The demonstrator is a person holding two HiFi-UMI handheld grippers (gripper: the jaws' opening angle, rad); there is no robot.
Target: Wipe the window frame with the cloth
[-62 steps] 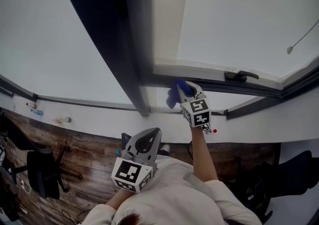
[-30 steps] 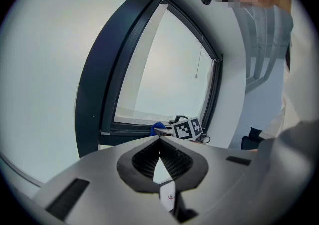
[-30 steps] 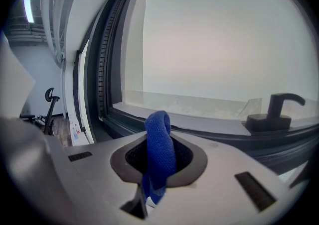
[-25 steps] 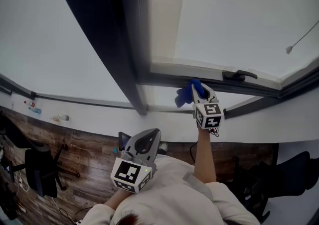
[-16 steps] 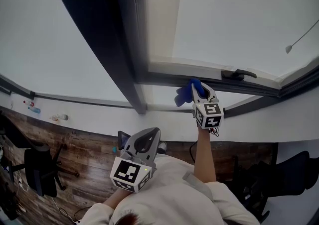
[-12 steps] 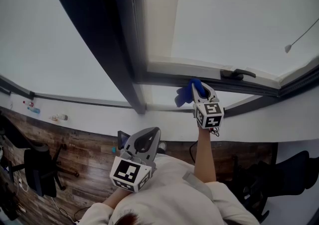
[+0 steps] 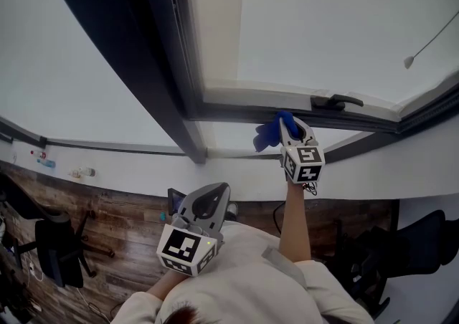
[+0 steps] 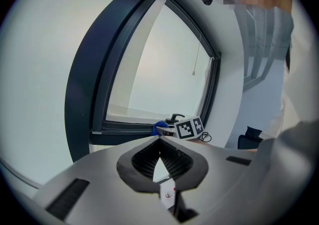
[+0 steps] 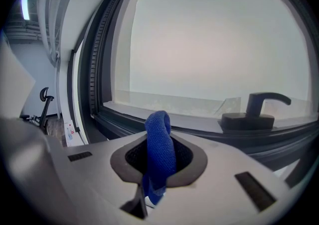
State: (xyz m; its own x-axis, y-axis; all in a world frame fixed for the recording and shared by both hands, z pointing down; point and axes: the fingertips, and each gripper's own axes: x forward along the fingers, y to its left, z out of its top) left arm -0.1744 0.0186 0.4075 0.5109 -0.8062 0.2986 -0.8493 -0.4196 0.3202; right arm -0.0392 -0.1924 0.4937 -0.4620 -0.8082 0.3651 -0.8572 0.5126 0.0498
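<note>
Tongs on the right (image 7: pixel 288 126): clamped on the blue cloth (image 7: pixel 268 133), up at the lower rail of the window frame (image 7: pixel 237 110), just left of the handle (image 7: pixel 336 102). Tongs on the left (image 8: pixel 159 142): closed, empty, low. Press the fold flat to the rail; sweep steadily along it, skirting the handle.

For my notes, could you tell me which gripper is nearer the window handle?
Right. The right gripper is at the frame beside the handle; the left gripper hangs well below.

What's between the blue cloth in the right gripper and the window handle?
Only a bare stretch of dark window frame separates the blue cloth from the window handle; the right gripper view shows it best.
</note>
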